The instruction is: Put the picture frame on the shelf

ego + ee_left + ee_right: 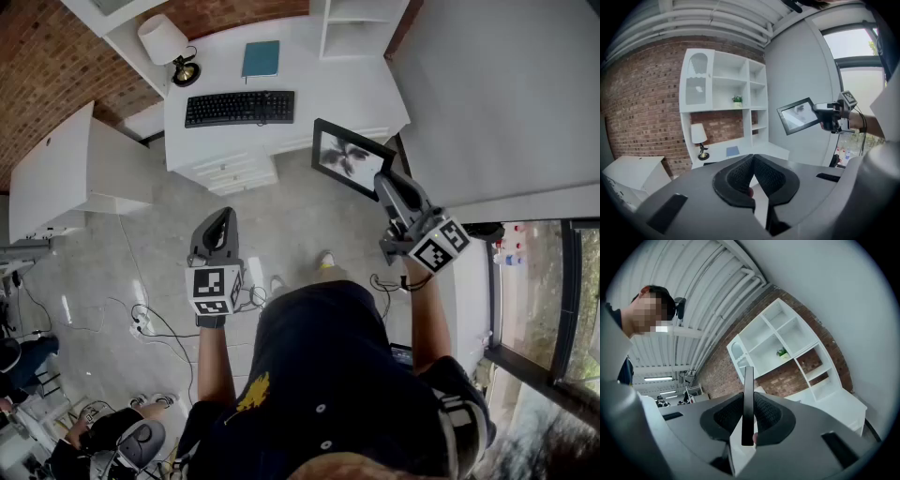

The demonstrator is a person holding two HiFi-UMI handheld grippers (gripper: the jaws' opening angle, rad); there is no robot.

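A black picture frame (350, 157) with a dark flower print is held in the air, and my right gripper (386, 186) is shut on its lower right corner. In the right gripper view the picture frame (747, 404) shows edge-on, standing between the two pads. From the left gripper view the picture frame (798, 115) hangs at the right, level with the white shelf unit (724, 89). My left gripper (221, 228) is shut and empty, low in front of the person, its pads (740, 176) pressed together. The shelf unit (780, 350) holds a small green plant (782, 352).
A white desk (281, 89) carries a black keyboard (240, 108), a blue notebook (261, 58) and a white lamp (167, 44). A white cabinet (75, 169) stands at the left. Cables (150, 319) lie on the grey floor. A window (548, 291) is at the right.
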